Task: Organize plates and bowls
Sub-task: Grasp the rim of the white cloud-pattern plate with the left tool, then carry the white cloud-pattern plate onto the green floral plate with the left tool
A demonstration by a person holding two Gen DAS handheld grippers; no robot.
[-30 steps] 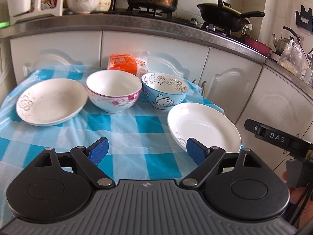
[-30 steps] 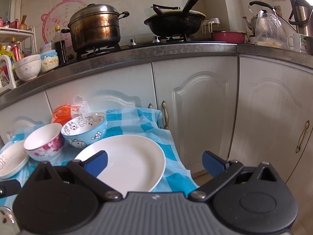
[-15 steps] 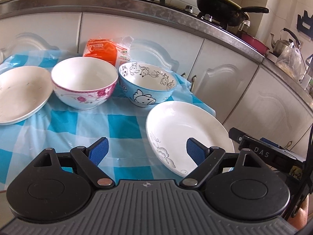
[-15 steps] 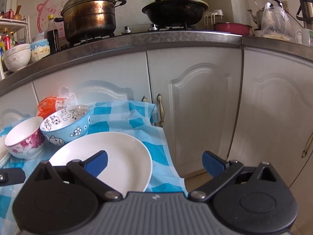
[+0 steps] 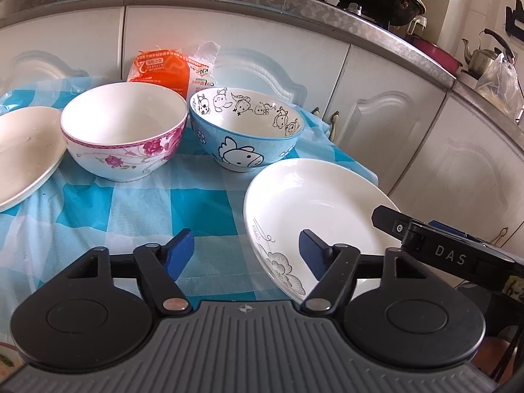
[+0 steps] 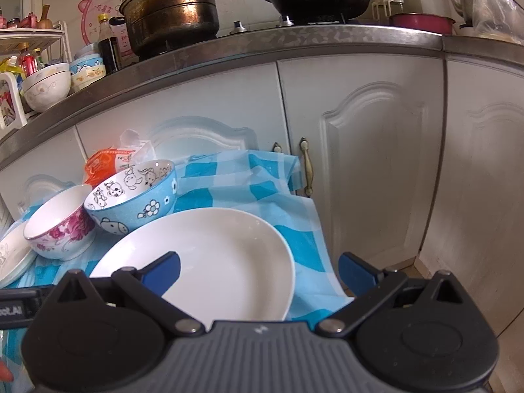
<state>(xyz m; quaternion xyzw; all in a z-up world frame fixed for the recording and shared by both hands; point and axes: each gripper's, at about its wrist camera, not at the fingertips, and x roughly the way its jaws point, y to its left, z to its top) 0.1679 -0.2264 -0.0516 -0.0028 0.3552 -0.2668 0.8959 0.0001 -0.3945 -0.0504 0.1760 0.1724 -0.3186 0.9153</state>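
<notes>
On the blue checked tablecloth [image 5: 137,209] stand a pink-flowered white bowl [image 5: 124,131], a blue cartoon bowl [image 5: 245,131] beside it, a white plate [image 5: 314,209] at the near right, and a second white plate [image 5: 23,154] at the left. My left gripper [image 5: 245,252] is open and empty; its right pad sits over the near plate's left rim. My right gripper [image 6: 258,270] is open and empty, its jaws straddling the right edge of the near plate [image 6: 222,262]. The bowls also show there, the blue one [image 6: 134,196] and the pink one [image 6: 59,226].
An orange packet [image 5: 163,68] lies behind the bowls. White cabinet doors [image 6: 366,170] stand close behind and right of the table. The counter [image 6: 294,42] above holds a pot [image 6: 170,9], a wok, bowls and a kettle. The tablecloth hangs over the right edge.
Both grippers have moved forward and lower toward the near white plate, which now looks larger. Nothing on the table has moved. Both stay open.
</notes>
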